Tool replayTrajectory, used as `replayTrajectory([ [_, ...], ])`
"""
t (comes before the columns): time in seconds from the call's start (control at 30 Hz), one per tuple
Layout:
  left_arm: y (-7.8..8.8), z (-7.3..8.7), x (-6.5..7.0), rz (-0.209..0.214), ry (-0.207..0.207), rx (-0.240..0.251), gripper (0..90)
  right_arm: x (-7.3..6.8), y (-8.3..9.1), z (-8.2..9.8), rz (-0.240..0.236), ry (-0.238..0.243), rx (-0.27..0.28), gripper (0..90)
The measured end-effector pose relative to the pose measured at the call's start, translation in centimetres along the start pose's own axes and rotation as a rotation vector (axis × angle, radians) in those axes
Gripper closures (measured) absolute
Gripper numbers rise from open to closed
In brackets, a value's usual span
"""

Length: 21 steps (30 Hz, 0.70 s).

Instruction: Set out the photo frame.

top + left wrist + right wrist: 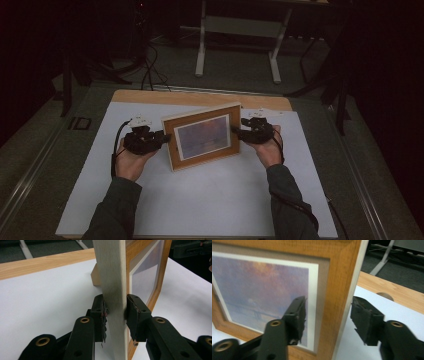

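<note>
Standing upright near the middle of the white-covered surface (210, 200) is a wooden picture frame (202, 136), its glazed front turned toward the person and its long side running across the high view. The frame holds a print of a hazy purple and orange sky behind a pale mat, seen close in the right gripper view. A wooden prop behind the frame, visible in the left gripper view, rests on the white cover.

The left claw (162, 137) is clamped on the frame's left edge. In the left gripper view both pads press against the pale side of the frame (112, 290), one on the back face and one on the front, at low to middle height on that edge. The person's left hand (131, 161) carries it from below.

The right claw (236, 131) sits at the frame's right edge with its jaws spread. In the right gripper view the frame's edge (342, 290) stands between the two pads; the pad on the front side hangs before the glass with a gap, and the other pad stands clear of the back edge. No grip is made on that side. The right hand (268, 150) supports this claw.

A bare wooden strip (200, 97) of the surface shows beyond the white cover.
</note>
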<state>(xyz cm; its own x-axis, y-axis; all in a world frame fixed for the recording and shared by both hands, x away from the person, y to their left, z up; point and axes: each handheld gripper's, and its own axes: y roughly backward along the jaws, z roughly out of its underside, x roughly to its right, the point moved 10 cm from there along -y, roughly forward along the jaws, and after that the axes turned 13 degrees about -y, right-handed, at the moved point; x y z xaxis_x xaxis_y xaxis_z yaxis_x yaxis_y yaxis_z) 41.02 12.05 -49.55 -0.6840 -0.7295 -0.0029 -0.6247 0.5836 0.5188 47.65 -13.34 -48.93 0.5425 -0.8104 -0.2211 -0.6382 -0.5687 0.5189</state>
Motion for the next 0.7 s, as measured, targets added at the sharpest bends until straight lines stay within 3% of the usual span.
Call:
replayTrajectory([
  [0.13, -0.1, 0.0, 0.0, -0.005, 0.000, 0.002, 69.7, 0.1, -0.5, -0.7, -0.007, -0.018, 0.008, 33.9],
  [0.33, -0.2, 0.0, 0.0, -0.004, -0.001, 0.006, 69.4, 0.1, -1.3, -1.5, -0.027, -0.035, 0.018, 27.5],
  [0.7, -0.4, -0.1, 0.1, -0.020, -0.006, 0.007, 68.8, -0.2, -2.4, -1.4, -0.086, -0.053, -0.014, 31.0],
])
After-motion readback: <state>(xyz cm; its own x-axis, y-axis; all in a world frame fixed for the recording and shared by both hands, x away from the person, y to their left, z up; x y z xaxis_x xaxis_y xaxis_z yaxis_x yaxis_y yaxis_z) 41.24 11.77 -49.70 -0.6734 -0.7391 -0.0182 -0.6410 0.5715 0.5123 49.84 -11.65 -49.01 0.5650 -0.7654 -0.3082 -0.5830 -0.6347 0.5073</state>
